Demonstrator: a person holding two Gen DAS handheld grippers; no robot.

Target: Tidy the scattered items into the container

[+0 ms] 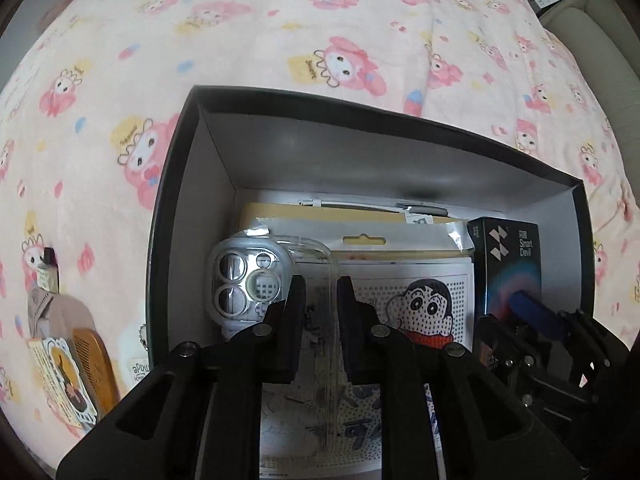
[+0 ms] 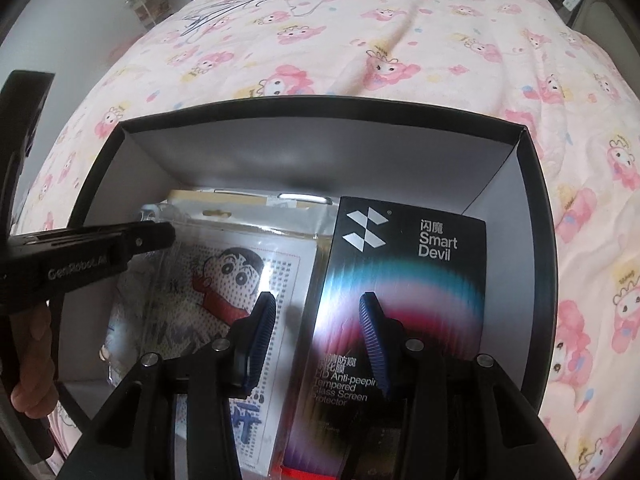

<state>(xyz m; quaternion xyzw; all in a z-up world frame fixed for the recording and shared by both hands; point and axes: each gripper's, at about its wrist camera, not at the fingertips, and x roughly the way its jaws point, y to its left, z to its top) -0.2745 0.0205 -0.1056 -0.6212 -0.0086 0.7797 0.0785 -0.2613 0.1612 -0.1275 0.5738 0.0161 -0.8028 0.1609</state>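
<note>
A black box with a grey inside (image 1: 208, 168) sits on the pink bedspread; it also shows in the right wrist view (image 2: 532, 200). Inside lie a cartoon bead-kit packet (image 1: 420, 300) (image 2: 224, 276), a clear phone case (image 1: 256, 280) and a black Smart Devil screen-protector box (image 1: 512, 256) (image 2: 404, 280). My left gripper (image 1: 322, 292) is inside the box, jaws narrowly apart around the clear case's edge. My right gripper (image 2: 318, 312) is open, its jaws either side of the Smart Devil box's left edge, which leans against the box wall.
Left of the box on the bedspread lie a wooden comb (image 1: 94, 364), a yellow card packet (image 1: 60, 384), a beige item (image 1: 52, 308) and a small keychain tag (image 1: 138, 364). A sofa (image 1: 592, 32) stands beyond the bed at the far right.
</note>
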